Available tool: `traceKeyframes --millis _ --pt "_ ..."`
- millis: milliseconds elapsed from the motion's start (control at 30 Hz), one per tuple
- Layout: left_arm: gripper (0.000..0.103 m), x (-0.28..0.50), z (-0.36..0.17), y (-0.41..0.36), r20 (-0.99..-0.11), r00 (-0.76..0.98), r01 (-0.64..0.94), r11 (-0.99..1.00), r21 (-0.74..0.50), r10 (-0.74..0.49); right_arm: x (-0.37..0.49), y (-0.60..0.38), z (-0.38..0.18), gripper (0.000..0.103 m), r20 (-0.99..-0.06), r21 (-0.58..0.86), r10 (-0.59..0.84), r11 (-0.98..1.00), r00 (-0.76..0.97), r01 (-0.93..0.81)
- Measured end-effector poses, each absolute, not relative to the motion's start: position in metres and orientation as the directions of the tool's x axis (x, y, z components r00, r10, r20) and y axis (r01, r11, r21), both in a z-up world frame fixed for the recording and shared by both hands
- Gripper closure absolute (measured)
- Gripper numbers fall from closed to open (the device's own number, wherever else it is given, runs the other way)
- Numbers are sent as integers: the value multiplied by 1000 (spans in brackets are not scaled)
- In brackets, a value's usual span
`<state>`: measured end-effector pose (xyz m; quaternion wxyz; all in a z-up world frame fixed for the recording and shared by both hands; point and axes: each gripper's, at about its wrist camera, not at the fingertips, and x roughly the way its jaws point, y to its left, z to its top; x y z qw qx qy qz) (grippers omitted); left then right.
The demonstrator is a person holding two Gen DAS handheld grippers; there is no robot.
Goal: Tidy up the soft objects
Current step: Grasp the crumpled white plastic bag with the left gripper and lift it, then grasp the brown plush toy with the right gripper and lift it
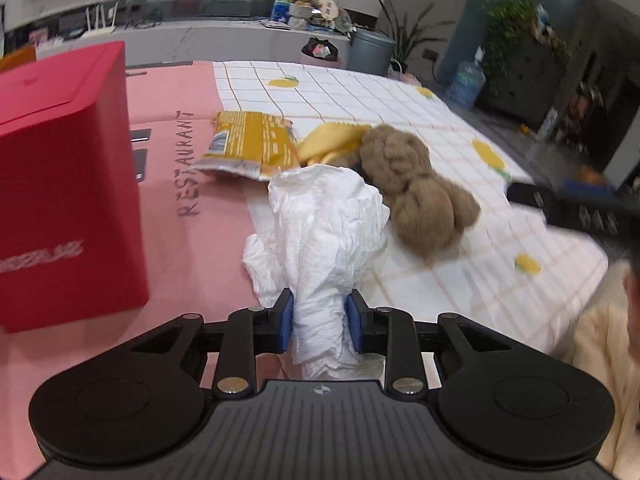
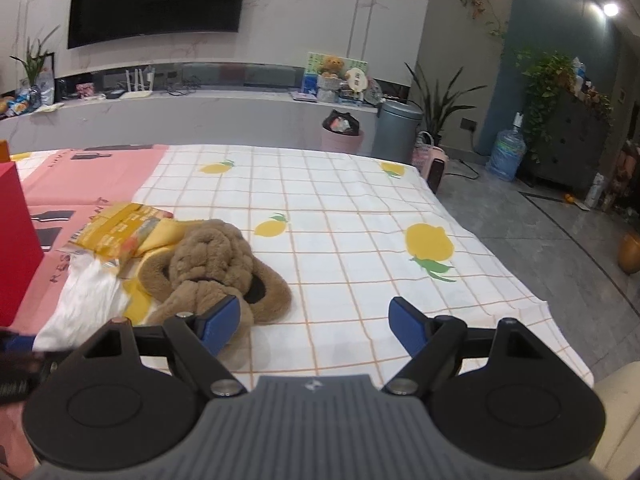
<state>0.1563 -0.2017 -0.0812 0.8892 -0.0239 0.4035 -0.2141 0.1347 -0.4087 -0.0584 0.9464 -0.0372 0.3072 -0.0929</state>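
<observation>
Left gripper (image 1: 320, 320): jaws clenched on the crumpled white plastic bag (image 1: 324, 236); the blue pads press its lower part from both sides.
White plastic bag: at the seam where the pink cloth (image 1: 192, 248) meets the white checked cloth (image 1: 440, 280), bunched upright above the jaws.
Right gripper (image 2: 316, 324): jaws released, spread wide over the checked cloth, nothing between them; the left pad lies just beside the brown plush slippers (image 2: 216, 268).
Brown plush slippers: on the desk, just right of the white bag, lying partly on a yellow cloth (image 1: 332, 144).
Yellow snack packet (image 1: 252, 146): flat behind the bag, touching the yellow cloth.
Red box (image 1: 68, 184): upright on the pink cloth, left of the bag.
</observation>
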Motion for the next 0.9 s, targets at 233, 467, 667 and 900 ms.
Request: traceKeyframes --millis 233,467,667,900 --pt "70 142 -80 -190 -708 580 331 911 -246 -402 139 -400 -72 17 -575 -39 -103 994 812 98" --pt "70 137 -82 -190 -688 608 331 914 -236 -397 160 -378 -81 11 -603 -74 -84 996 793 49" --pt "70 136 -84 -189 -683 612 334 913 -235 -399 166 -370 -89 59 -620 -76 -10 996 784 -47" --pt "70 136 -86 -183 -675 612 345 907 -243 -413 158 -372 -72 81 -722 -91 -6 992 692 -86"
